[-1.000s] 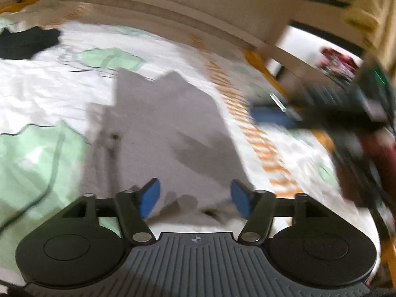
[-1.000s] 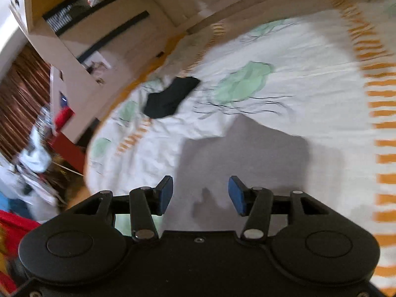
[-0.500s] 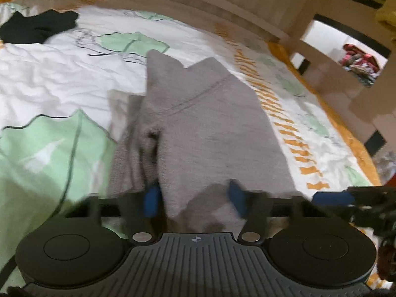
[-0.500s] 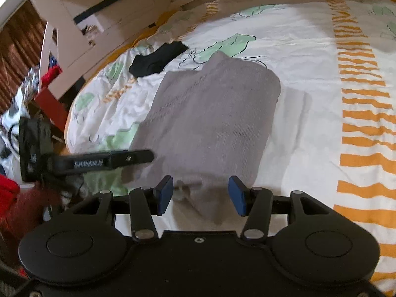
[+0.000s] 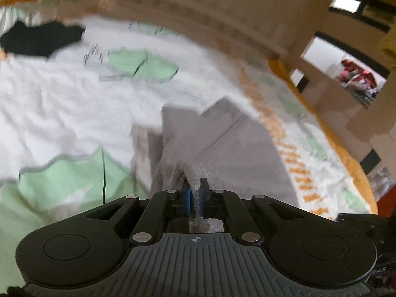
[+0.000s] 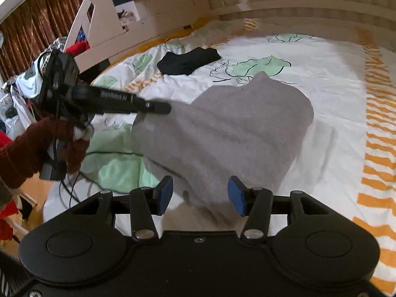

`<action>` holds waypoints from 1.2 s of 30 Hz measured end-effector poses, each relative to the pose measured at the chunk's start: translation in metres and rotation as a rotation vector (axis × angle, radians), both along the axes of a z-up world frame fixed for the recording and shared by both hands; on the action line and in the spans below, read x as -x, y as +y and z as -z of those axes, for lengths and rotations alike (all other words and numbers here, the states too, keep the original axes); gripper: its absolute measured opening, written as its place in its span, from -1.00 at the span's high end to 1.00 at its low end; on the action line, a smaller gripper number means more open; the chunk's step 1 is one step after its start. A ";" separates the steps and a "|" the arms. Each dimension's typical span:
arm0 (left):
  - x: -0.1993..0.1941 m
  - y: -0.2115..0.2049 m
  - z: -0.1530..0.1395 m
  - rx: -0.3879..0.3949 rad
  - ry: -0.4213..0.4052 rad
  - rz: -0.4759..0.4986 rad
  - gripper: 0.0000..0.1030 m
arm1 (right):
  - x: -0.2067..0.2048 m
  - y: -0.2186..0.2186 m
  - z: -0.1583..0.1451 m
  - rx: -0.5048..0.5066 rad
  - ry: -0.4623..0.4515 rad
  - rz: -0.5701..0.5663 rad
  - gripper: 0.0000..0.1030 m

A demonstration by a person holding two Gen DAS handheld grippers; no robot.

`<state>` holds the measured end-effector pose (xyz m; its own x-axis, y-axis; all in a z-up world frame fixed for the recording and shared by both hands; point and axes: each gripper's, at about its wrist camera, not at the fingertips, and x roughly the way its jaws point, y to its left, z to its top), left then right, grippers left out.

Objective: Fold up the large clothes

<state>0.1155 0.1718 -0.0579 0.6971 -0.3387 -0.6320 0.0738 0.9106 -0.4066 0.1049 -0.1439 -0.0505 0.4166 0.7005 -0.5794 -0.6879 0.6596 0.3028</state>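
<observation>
Now, L tongs (image 5: 195,194): clamped on grey garment (image 6: 222,133) edge.
R tongs (image 6: 200,195): open, garment's near end between them, long axis running away.

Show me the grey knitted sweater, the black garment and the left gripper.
grey knitted sweater (image 6: 235,128), right wrist view, middle of its top.
black garment (image 6: 189,60), right wrist view, its centre.
left gripper (image 5: 195,194), left wrist view, between the fingertips.

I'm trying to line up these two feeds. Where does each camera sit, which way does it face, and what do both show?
Left wrist: on the left gripper, looking along shut fingers across the grey garment toward the headboard; no body visible.
Right wrist: on the right gripper, open, facing the garment's near edge; the person's red-sleeved arm and the left gripper show at left.
Shared: garment, black cloth, bedsheet.
</observation>
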 end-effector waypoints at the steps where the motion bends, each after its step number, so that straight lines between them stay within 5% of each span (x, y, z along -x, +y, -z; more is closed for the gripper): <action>1: -0.001 0.001 0.007 -0.001 0.027 0.001 0.87 | -0.004 0.004 0.008 -0.006 0.023 -0.006 -0.13; 7: -0.006 0.015 0.023 0.030 0.098 -0.021 0.85 | -0.018 0.024 0.053 -0.026 0.206 -0.062 -0.13; 15: -0.006 0.012 0.021 0.008 0.088 -0.021 0.82 | -0.022 -0.002 -0.002 -0.072 -0.012 -0.012 -0.12; 16: -0.007 0.012 0.021 0.010 0.088 -0.023 0.82 | -0.027 -0.002 -0.004 -0.049 -0.040 0.004 0.01; 17: -0.007 0.013 0.021 0.013 0.088 -0.025 0.82 | -0.033 0.001 -0.005 -0.027 -0.056 0.014 0.23; 19: -0.008 0.014 0.022 0.018 0.089 -0.029 0.81 | -0.047 0.014 0.001 0.023 -0.099 0.036 0.37; 23: -0.009 0.017 0.026 0.009 0.098 -0.067 0.75 | -0.070 0.053 0.034 0.084 -0.102 0.023 0.40; 26: -0.009 0.021 0.022 -0.002 0.105 -0.107 0.49 | -0.078 0.073 0.036 0.081 -0.116 0.020 0.40; 32: 0.002 -0.008 -0.026 -0.144 -0.123 -0.085 0.33 | -0.079 0.069 0.038 0.055 -0.096 0.011 0.40; 33: -0.003 -0.015 -0.028 -0.145 -0.136 -0.057 0.16 | -0.080 0.066 0.038 0.042 -0.088 0.016 0.40; 36: -0.028 -0.035 -0.022 -0.159 -0.144 -0.005 0.11 | -0.079 0.068 0.038 0.040 -0.091 0.018 0.39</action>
